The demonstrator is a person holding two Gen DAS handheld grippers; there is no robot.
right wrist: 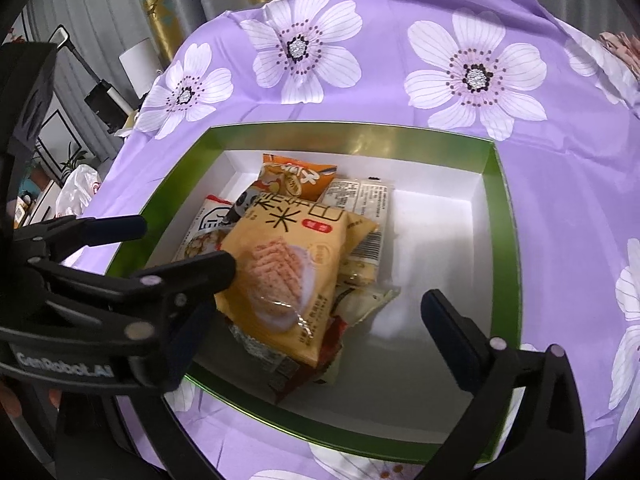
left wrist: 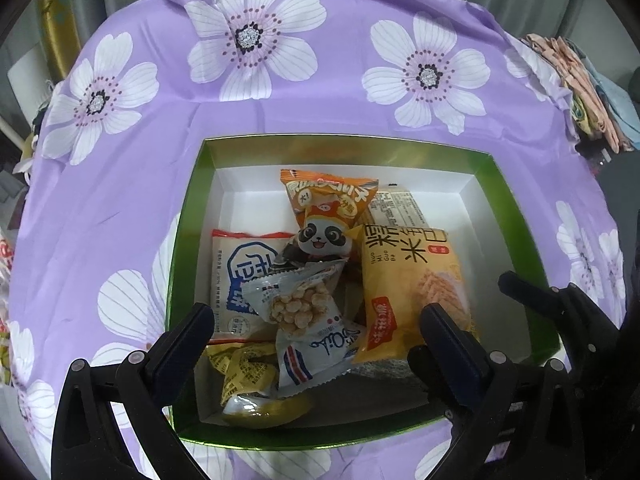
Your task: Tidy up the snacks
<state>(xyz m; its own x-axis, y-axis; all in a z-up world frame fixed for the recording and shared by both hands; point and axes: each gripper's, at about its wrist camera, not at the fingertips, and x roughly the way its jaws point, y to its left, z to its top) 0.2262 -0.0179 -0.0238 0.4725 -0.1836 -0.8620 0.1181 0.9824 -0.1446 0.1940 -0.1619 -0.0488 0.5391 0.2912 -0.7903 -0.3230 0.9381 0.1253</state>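
A green box [left wrist: 516, 216] with a white inside holds several snack packets: a yellow rice-cracker packet [left wrist: 404, 280], an orange panda packet [left wrist: 328, 208], a white and blue packet [left wrist: 236, 276] and a silver puffed-ball packet [left wrist: 296, 304]. My left gripper [left wrist: 316, 328] is open and empty above the box's near side. My right gripper [right wrist: 320, 320] is open and empty over the same box [right wrist: 500, 208], beside the yellow packet [right wrist: 288, 268]. The left gripper's fingers [right wrist: 192, 276] reach in at the left of the right wrist view.
The box sits on a purple cloth with white flowers [left wrist: 320, 92]. Folded fabrics [left wrist: 576, 76] lie at the table's far right. Curtains and room furniture [right wrist: 80, 92] stand beyond the table's left edge. The box's right half [right wrist: 432, 248] shows bare white floor.
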